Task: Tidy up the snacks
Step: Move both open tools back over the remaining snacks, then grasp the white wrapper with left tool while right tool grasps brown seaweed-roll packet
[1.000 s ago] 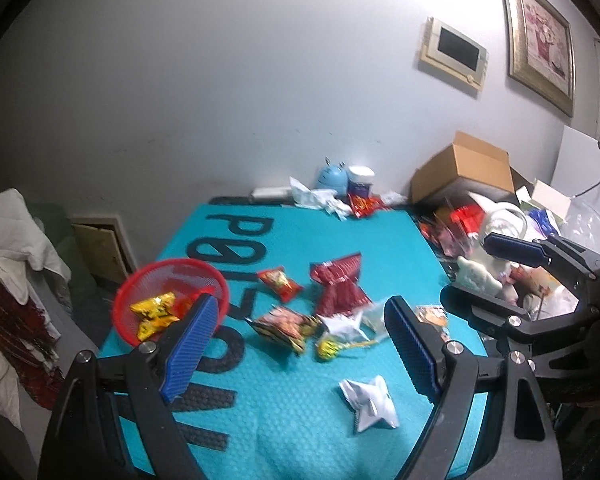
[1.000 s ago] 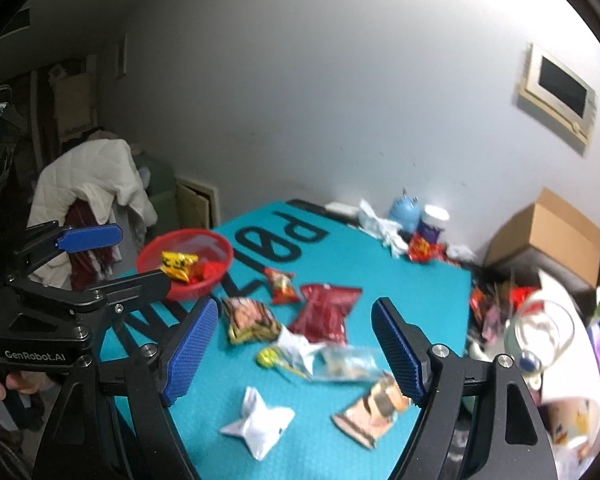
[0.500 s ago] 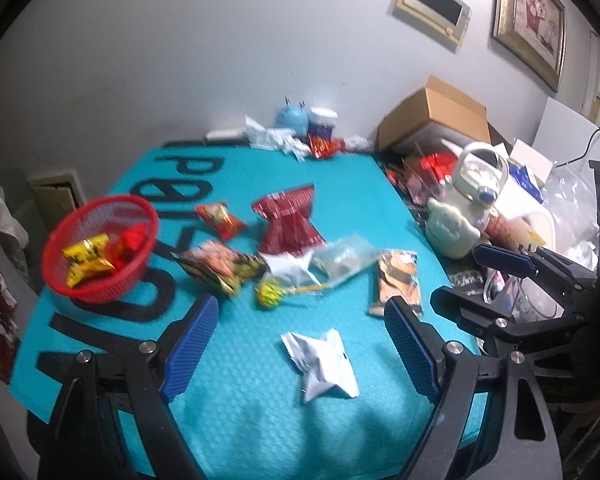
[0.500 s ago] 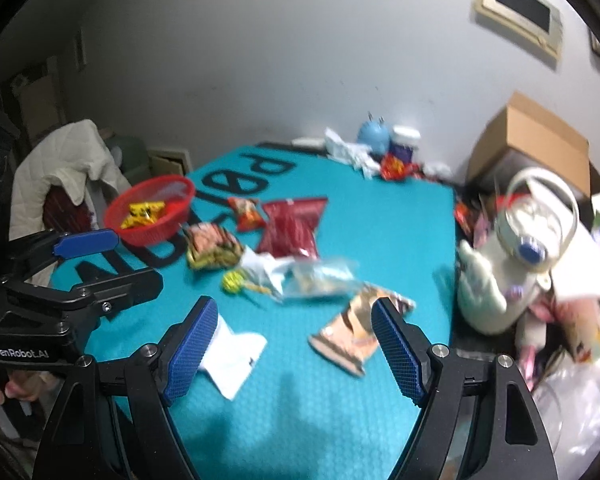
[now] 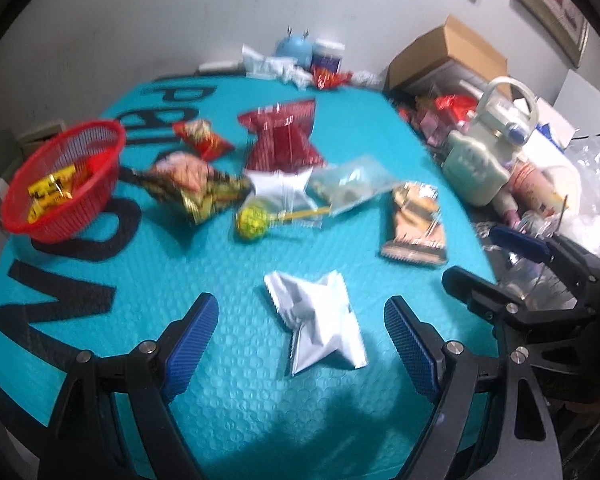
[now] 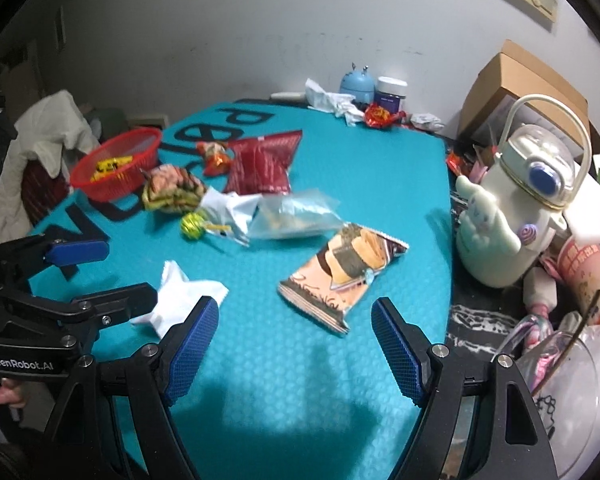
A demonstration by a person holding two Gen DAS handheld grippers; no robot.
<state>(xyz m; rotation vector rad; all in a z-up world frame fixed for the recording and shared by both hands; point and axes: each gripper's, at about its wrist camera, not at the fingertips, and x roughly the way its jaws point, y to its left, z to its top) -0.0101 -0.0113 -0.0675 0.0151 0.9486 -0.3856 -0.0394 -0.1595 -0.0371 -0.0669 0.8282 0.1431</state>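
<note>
Loose snacks lie on a teal mat (image 5: 228, 380). A white crumpled packet (image 5: 320, 320) sits just ahead of my left gripper (image 5: 300, 320), which is open with nothing between its pads. A brown-and-tan snack pack (image 6: 342, 270) lies just ahead of my open, empty right gripper (image 6: 294, 322). Further back are a yellow-green lollipop (image 5: 254, 220), a clear bag (image 5: 348, 186), a dark red bag (image 5: 284, 136), a striped colourful bag (image 5: 188, 184) and a small orange pack (image 5: 202, 138). A red mesh basket (image 5: 88, 184) at the left holds yellow and red snacks.
A pale green character jug (image 6: 516, 204) stands at the mat's right edge among cups and plastic clutter. A cardboard box (image 5: 448, 56), a blue round toy (image 5: 294, 46), a jar and crumpled wrappers line the back wall. White clothes (image 6: 44, 148) hang at the left.
Both grippers have come down and tilted toward the mat, so the snacks look larger and nearer. The white packet now lies ahead of the left jaws, the brown pack ahead of the right.
</note>
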